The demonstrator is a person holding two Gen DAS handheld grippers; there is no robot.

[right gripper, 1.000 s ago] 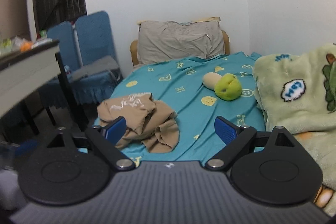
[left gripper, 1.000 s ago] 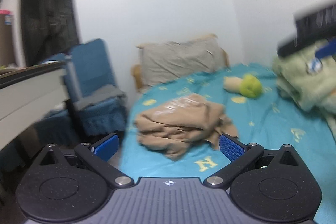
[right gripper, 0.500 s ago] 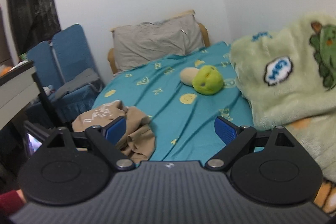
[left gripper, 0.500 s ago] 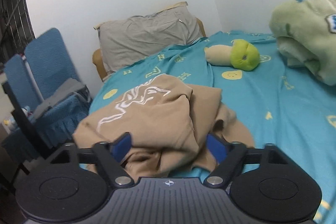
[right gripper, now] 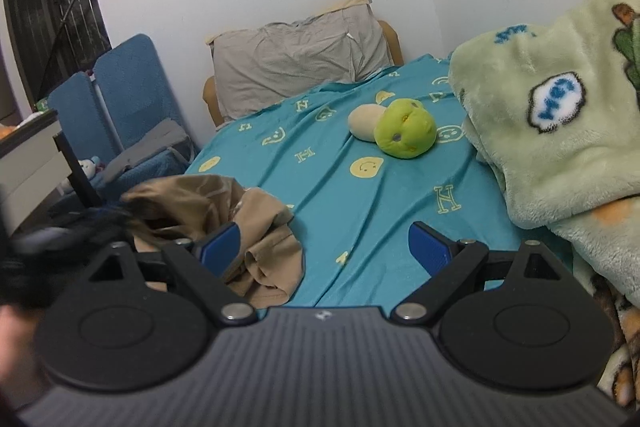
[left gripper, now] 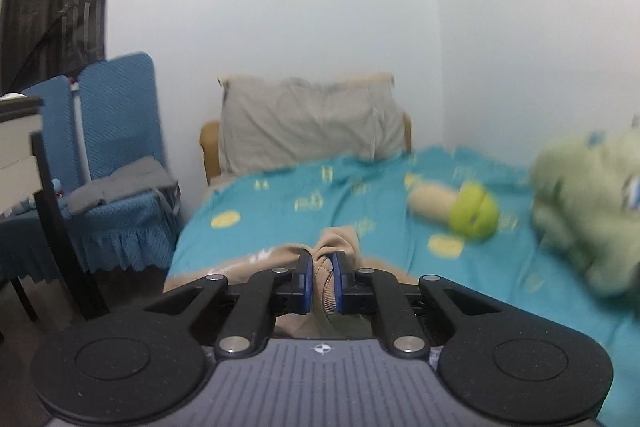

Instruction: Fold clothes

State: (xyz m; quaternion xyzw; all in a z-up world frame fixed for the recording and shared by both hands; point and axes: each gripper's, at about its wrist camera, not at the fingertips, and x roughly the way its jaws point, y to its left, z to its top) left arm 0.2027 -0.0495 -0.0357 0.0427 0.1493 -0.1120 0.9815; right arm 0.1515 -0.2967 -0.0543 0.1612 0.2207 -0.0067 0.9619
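**Left tongs now pinch the tan garment**

Half a second ago the left tongs (left gripper: pixel 320 277) were spread; now they clamp a fold of the crumpled tan garment (right gripper: pixel 224 211), which lies at the bed's (right gripper: pixel 360 195) near-left corner. Right tongs (right gripper: pixel 326 251) remain spread, holding nothing.

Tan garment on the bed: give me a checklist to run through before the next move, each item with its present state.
1. Left gripper shut on the tan garment: ok, cloth is bunched between its blue pads.
2. Right gripper open and free: ok, nothing between its fingers.
3. Right gripper's reach to the garment: ok, the cloth lies just beyond its left finger.
4. Which part of the garment is pinched (hem, collar, sleeve): cannot tell.
5. Bare bedsheet to spread it on: ok, the plush toy and green blanket lie apart from it.
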